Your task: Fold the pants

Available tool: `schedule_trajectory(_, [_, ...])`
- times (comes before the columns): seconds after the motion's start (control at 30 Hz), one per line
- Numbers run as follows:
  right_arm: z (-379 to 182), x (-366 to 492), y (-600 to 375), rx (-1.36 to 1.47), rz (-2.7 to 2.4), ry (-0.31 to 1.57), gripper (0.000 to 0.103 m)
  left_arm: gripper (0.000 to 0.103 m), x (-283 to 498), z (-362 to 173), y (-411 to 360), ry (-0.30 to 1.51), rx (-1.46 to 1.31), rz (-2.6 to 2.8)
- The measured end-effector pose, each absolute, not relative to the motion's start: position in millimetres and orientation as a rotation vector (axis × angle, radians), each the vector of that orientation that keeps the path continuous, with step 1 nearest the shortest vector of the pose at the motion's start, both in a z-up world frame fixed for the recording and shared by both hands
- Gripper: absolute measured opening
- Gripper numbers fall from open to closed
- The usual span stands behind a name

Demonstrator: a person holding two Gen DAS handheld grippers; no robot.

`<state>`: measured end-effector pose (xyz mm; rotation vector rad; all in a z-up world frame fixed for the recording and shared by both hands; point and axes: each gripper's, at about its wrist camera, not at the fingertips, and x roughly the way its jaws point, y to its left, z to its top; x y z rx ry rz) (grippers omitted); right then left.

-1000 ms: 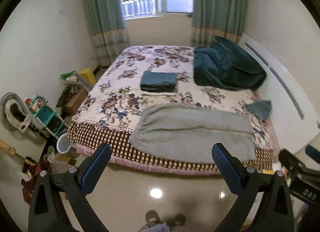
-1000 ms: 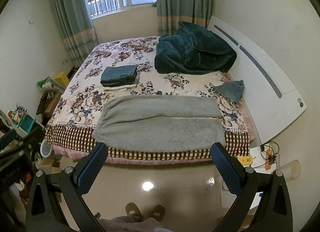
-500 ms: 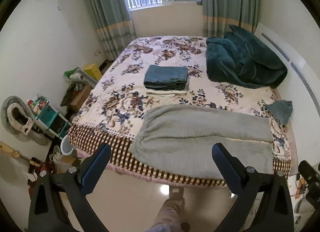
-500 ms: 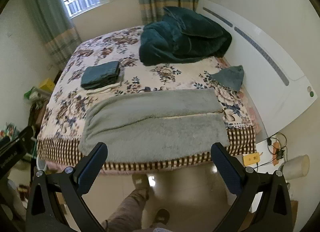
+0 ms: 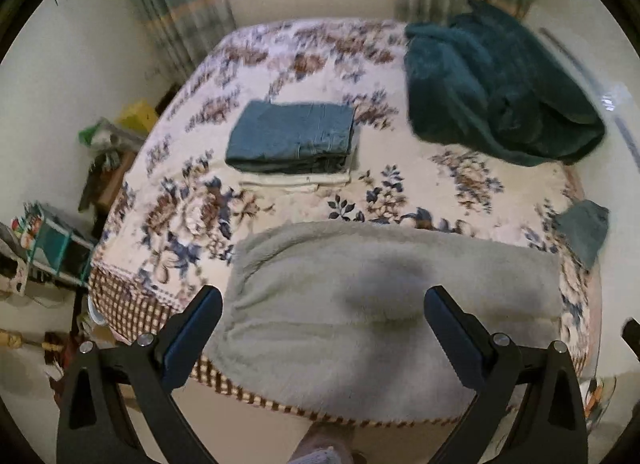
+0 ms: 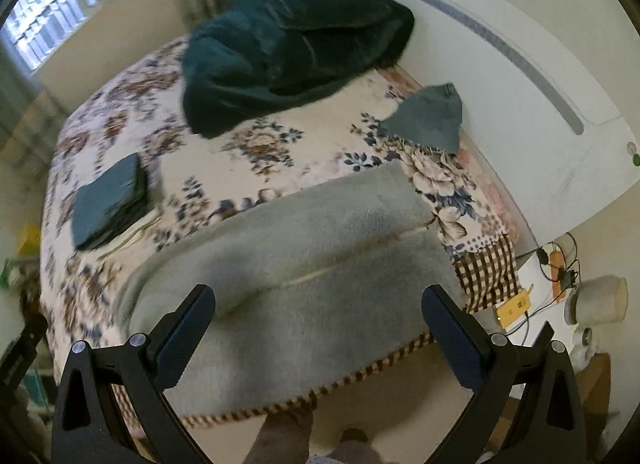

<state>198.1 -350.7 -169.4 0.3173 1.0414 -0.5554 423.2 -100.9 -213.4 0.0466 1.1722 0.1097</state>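
Both grippers have closed in on the bed since a second ago, when they hung back over the shiny floor; the grey pants now fill the space just beyond their tips, and the frames are blurred.

Starting at the left gripper: its jaws are spread wide and hold nothing, hovering above the near part of the pants, towards the end where the fabric curves round like a waistband. The right gripper is equally wide open and empty, poised over the other end, with the leg ends lying ahead and to its right.

By my reading, the step in hand is the approach, with no fold begun. The next move calls for each gripper to come down on an edge of the fabric and pinch through both layers, presumably at opposite ends, so the garment can be lifted and doubled over.

The pants look thick and fleecy, laid flat across the near edge of the bed, with the two legs side by side and a pale seam line between them, clearest in the right wrist view. Further ahead lies a stack of folded clothes, and beyond it to the right a rumpled teal blanket.
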Motion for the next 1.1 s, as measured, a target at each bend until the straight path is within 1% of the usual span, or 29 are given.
schedule_trajectory(0.13, [-228,265,-396,0.372,-0.623,1.09,0.103,0.103,494,-292,-88,1.339,-0.041,0.192])
schedule_trajectory(0.3, [-333,354,-466,0.481,-0.723,1.164,0.103,0.103,563,-404,-60,1.525,-0.249,0.352])
schedule_trajectory(0.5, [-464,437,-540,0.613,-0.788,1.25,0.103,0.103,617,-519,-30,1.627,-0.464,0.569])
schedule_trajectory(0.6, [-513,462,-561,0.644,-0.826,1.295,0.103,0.103,642,-558,-15,1.628,-0.517,0.646])
schedule_trajectory(0.7, [-543,469,-575,0.679,-0.87,1.358,0.103,0.103,654,-584,-2,1.645,-0.513,0.713])
schedule_trajectory(0.73, [-551,471,-581,0.69,-0.882,1.369,0.103,0.1,656,-591,3,1.652,-0.517,0.739])
schedule_trajectory(0.77, [-558,472,-586,0.715,-0.895,1.412,0.103,0.09,656,-594,7,1.647,-0.53,0.751])
schedule_trajectory(0.8, [-569,474,-591,0.749,-0.906,1.424,0.103,0.083,655,-597,10,1.64,-0.55,0.754])
schedule_trajectory(0.83, [-576,476,-594,0.773,-0.91,1.437,0.103,0.073,653,-597,11,1.631,-0.567,0.751])
schedule_trajectory(0.87, [-582,476,-596,0.794,-0.911,1.446,0.097,0.059,652,-595,12,1.618,-0.57,0.746])
schedule_trajectory(0.9, [-590,477,-597,0.82,-0.908,1.456,0.093,0.049,651,-590,11,1.596,-0.561,0.737])
schedule_trajectory(0.93, [-595,478,-597,0.837,-0.897,1.473,0.08,0.032,650,-584,11,1.572,-0.547,0.723])
schedule_trajectory(0.97, [-601,479,-595,0.838,-0.884,1.488,0.067,0.026,648,-578,10,1.559,-0.537,0.707])
schedule_trajectory(1.0, [-603,480,-593,0.832,-0.879,1.505,0.062,0.024,645,-575,10,1.555,-0.543,0.688])
schedule_trajectory(1.03, [-603,481,-591,0.83,-0.872,1.523,0.049,0.017,641,-571,10,1.551,-0.55,0.658])
schedule_trajectory(1.07, [-601,480,-587,0.827,-0.861,1.535,0.031,0.013,637,-566,12,1.546,-0.554,0.637])
schedule_trajectory(1.1, [-597,480,-582,0.812,-0.849,1.535,0.023,0.012,632,-558,12,1.533,-0.571,0.611])
